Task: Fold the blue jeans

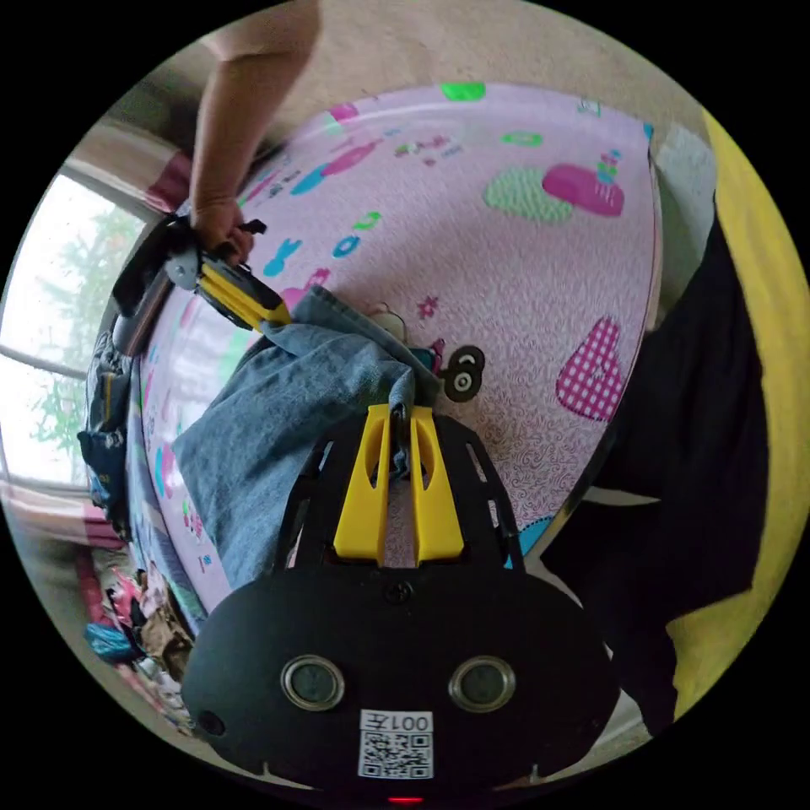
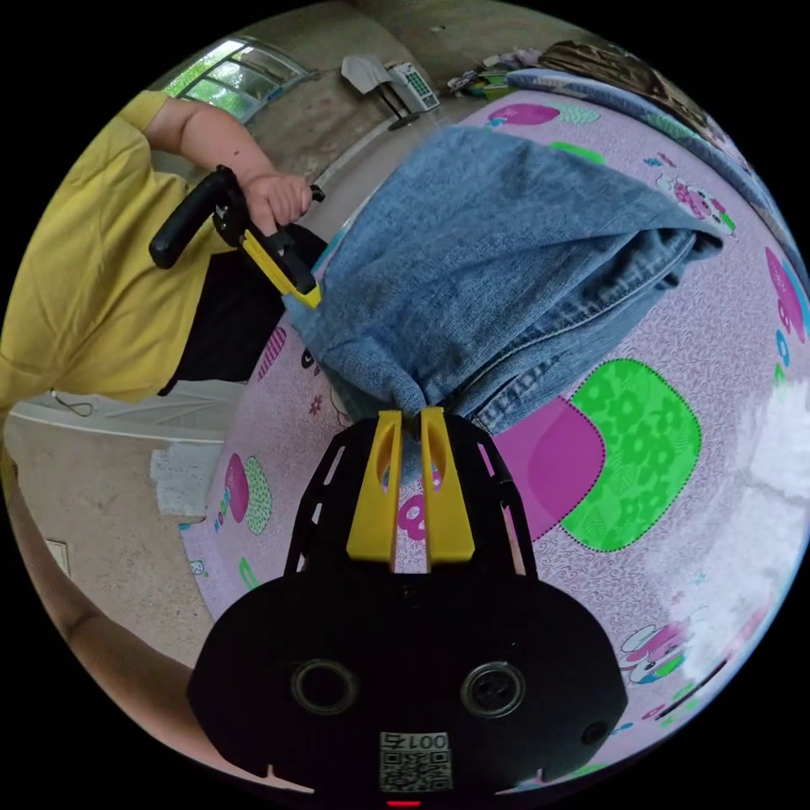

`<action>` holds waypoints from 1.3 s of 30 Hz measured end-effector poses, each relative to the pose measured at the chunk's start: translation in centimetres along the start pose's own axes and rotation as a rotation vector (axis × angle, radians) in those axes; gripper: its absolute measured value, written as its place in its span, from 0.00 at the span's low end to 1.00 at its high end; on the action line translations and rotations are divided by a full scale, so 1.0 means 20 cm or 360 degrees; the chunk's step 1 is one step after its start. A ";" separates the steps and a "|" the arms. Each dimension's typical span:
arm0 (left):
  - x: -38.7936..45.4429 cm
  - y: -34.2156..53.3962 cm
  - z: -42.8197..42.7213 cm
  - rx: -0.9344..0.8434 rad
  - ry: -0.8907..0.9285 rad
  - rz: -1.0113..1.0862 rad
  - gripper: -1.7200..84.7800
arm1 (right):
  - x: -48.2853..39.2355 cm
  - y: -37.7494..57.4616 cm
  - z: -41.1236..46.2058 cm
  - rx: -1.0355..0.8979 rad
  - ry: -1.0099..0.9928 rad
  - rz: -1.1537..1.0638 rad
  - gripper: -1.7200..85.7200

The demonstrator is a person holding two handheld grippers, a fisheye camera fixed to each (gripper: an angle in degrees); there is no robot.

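Currently: blue jeans (image 2: pixel 498 253), mid-fold, hanging at frame centre over the pink patterned mat (image 2: pixel 675 523); left gripper (image 1: pixel 400 413) and right gripper (image 2: pixel 411 415) each pinching denim edges, jaws together. Next move is likely calling for both to be carrying the held edge across, level, before releasing.

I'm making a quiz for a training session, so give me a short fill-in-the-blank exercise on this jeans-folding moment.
1. Both claws, left claw and right claw, are shut on the blue ____.
2. The jeans hang over a mat whose main colour is ____.
3. The person wears a top coloured ____.

Missing words: jeans; pink; yellow
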State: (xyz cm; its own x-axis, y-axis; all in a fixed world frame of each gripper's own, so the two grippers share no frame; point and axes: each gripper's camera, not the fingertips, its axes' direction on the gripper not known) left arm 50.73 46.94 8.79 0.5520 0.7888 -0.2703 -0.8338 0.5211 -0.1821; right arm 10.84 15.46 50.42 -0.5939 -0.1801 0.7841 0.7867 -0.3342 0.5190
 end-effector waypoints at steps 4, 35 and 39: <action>0.04 0.00 0.03 0.0035 -0.0098 -0.0051 0.04 | 0.06 0.05 -0.06 0.0083 -0.0162 0.0105 0.08; -0.91 1.81 0.50 0.1085 0.0842 -0.2802 0.00 | 1.13 0.19 -0.36 0.1120 -0.0613 0.1110 0.02; -0.93 1.71 0.37 0.1143 0.0819 -0.2581 0.00 | 0.90 0.20 -0.39 0.0993 -0.0695 0.0873 0.02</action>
State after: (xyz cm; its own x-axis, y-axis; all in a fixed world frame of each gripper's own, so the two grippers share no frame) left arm 11.96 52.49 14.61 0.5471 -0.6608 -0.5138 0.6874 0.7050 -0.1748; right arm 1.93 3.76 63.92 -0.0967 0.2400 0.9659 0.9614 0.2736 0.0283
